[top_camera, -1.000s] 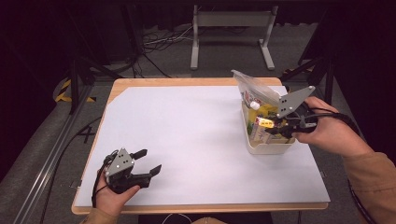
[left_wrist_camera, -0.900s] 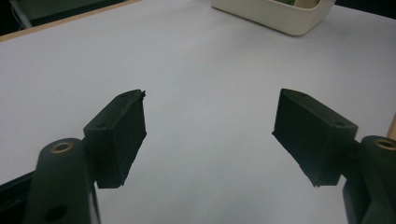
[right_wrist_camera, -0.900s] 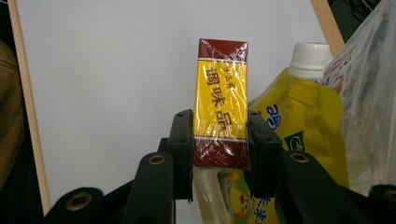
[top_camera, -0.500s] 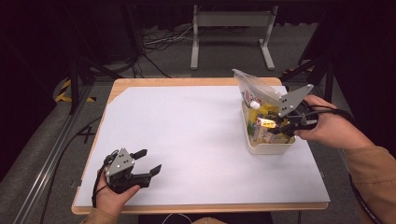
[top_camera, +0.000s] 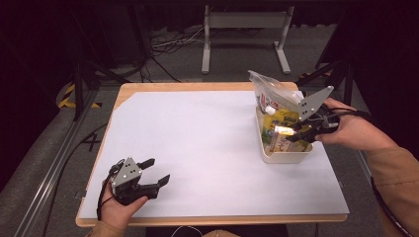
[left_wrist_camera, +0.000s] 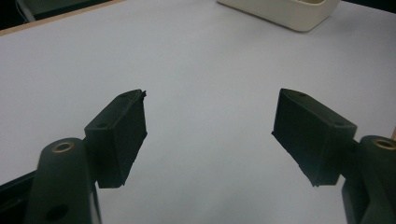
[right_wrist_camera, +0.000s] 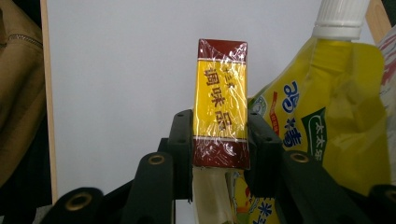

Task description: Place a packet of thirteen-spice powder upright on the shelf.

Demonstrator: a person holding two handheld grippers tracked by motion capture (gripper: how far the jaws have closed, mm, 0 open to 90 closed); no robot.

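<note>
My right gripper is shut on a small yellow and maroon box wrapped in clear film, pinched at its lower half. In the high view that box hangs over the cream bin at the right of the table, with the right gripper pointing left. A yellow pouch with a white cap stands in the bin beside the box. Near the table's front left my left gripper rests low over the white sheet, open with nothing between its fingers.
A clear plastic bag sticks up from the bin's far end. The white sheet covers most of the wooden table. The bin's corner lies far ahead of the left gripper. Dark floor, cables and a metal stand lie beyond the table.
My right gripper has shifted a little left and lower over the bin, still holding the box. The left gripper has stayed where it was.
</note>
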